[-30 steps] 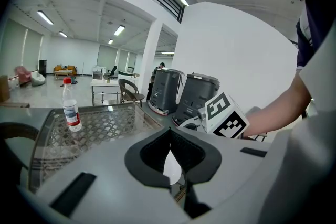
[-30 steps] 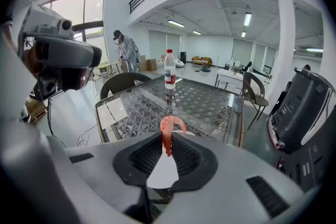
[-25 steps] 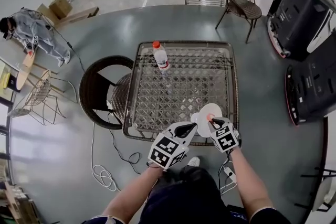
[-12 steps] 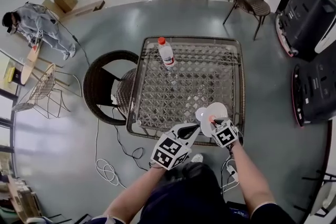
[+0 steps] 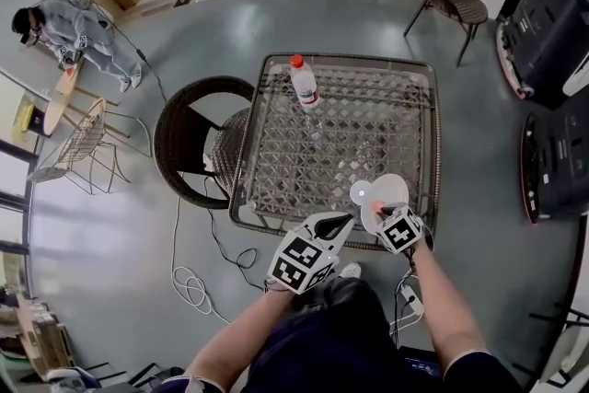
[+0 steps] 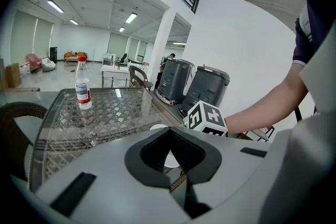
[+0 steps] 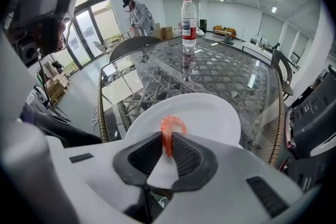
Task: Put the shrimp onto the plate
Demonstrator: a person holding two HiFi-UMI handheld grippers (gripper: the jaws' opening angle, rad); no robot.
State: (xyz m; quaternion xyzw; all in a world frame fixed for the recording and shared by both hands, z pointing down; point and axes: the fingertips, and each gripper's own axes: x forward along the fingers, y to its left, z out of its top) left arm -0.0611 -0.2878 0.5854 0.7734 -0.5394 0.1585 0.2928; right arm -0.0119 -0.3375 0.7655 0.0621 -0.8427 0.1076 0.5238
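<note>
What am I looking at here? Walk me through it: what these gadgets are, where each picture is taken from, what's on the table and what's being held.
There is no robot here. A person holds a two-jaw hand tool, called a gripper, in each hand. The top-down picture comes from a camera on the person's head. The other two come from cameras riding on the grippers, each looking along its own jaws.

The surface is a glass table. A bottle stands upright at its far side and a white plate sits at its near edge.

The right gripper pinches an orange shrimp over the plate. Whether the shrimp touches the plate can't be told. The left gripper is shut with nothing in it.
</note>
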